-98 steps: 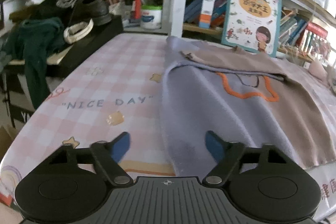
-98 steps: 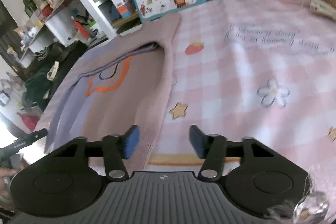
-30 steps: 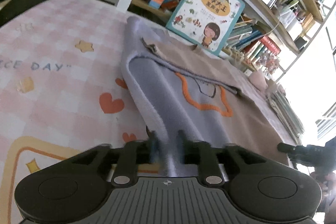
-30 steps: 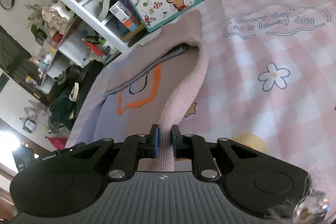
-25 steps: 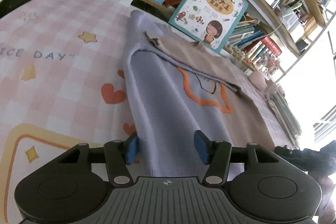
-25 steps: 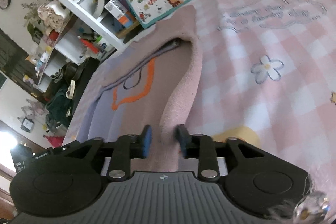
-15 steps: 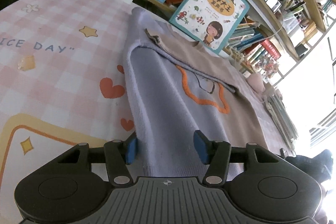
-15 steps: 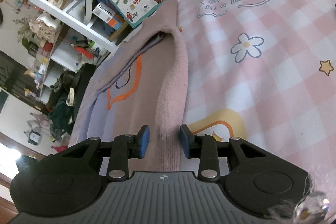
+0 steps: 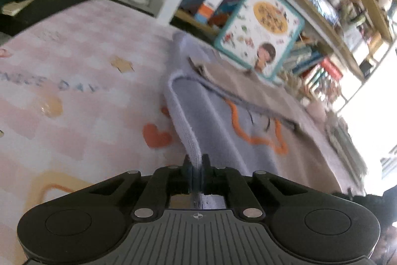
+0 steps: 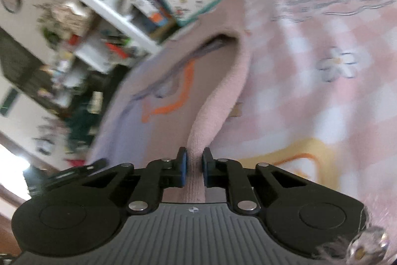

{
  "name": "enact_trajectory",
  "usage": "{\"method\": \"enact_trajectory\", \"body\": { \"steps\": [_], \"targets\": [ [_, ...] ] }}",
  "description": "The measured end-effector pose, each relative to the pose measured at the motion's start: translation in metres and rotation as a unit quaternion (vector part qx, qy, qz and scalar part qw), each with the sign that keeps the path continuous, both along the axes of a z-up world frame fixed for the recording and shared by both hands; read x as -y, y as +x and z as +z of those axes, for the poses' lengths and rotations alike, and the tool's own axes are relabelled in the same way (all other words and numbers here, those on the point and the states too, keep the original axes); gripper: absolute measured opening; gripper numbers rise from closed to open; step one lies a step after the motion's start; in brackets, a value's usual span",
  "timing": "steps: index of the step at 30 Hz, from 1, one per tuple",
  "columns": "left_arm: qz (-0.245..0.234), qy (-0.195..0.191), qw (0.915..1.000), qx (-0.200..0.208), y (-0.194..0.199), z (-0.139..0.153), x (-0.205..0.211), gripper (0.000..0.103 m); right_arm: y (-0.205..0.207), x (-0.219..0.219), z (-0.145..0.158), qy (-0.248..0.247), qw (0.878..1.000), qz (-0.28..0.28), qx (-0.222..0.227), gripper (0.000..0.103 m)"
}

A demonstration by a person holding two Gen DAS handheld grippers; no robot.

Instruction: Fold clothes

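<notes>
Sweater (image 9: 223,131) near hem clamped: left gripper (image 9: 197,171) on lilac corner, right gripper (image 10: 194,171) closing on pink corner. Thin bite; uneven lift could slip hem.

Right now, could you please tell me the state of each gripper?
Left gripper: shut on the sweater's lavender edge.
Right gripper: jaws closing on the sweater's pink edge.
</notes>
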State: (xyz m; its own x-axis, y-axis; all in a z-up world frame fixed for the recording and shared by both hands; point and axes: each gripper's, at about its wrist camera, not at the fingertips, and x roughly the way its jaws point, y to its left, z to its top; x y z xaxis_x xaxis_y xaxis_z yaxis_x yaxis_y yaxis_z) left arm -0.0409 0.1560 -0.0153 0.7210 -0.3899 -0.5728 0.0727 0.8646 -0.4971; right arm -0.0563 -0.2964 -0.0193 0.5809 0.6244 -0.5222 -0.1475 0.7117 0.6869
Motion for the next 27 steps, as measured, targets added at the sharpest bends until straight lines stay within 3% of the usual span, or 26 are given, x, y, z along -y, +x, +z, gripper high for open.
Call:
{"method": "enact_trajectory", "body": {
  "steps": [5, 9, 19, 23, 27],
  "targets": [
    [-0.007, -0.001, 0.9998, -0.016, 0.002, -0.007, -0.001, 0.005, 0.006, -0.001, -0.001, 0.007, 1.000, 0.004, -0.009, 0.015],
    [-0.015, -0.010, 0.9994, -0.028, 0.007, -0.014, 0.003, 0.006, 0.024, 0.004, -0.005, 0.001, 1.000, -0.010, -0.011, 0.039],
    [-0.015, -0.028, 0.9990, -0.031, 0.008, -0.019, -0.004, 0.006, 0.104, 0.019, -0.011, -0.003, 0.999, -0.051, -0.004, 0.038],
    [-0.015, -0.031, 0.9990, -0.030, 0.008, -0.020, -0.004, 0.006, 0.123, 0.022, -0.018, 0.032, 0.999, -0.028, -0.017, 0.038],
    [-0.015, -0.035, 0.9989, -0.029, 0.008, -0.021, -0.005, 0.006, 0.114, 0.021, -0.025, 0.077, 0.995, 0.029, -0.049, 0.037]
  ]
}}
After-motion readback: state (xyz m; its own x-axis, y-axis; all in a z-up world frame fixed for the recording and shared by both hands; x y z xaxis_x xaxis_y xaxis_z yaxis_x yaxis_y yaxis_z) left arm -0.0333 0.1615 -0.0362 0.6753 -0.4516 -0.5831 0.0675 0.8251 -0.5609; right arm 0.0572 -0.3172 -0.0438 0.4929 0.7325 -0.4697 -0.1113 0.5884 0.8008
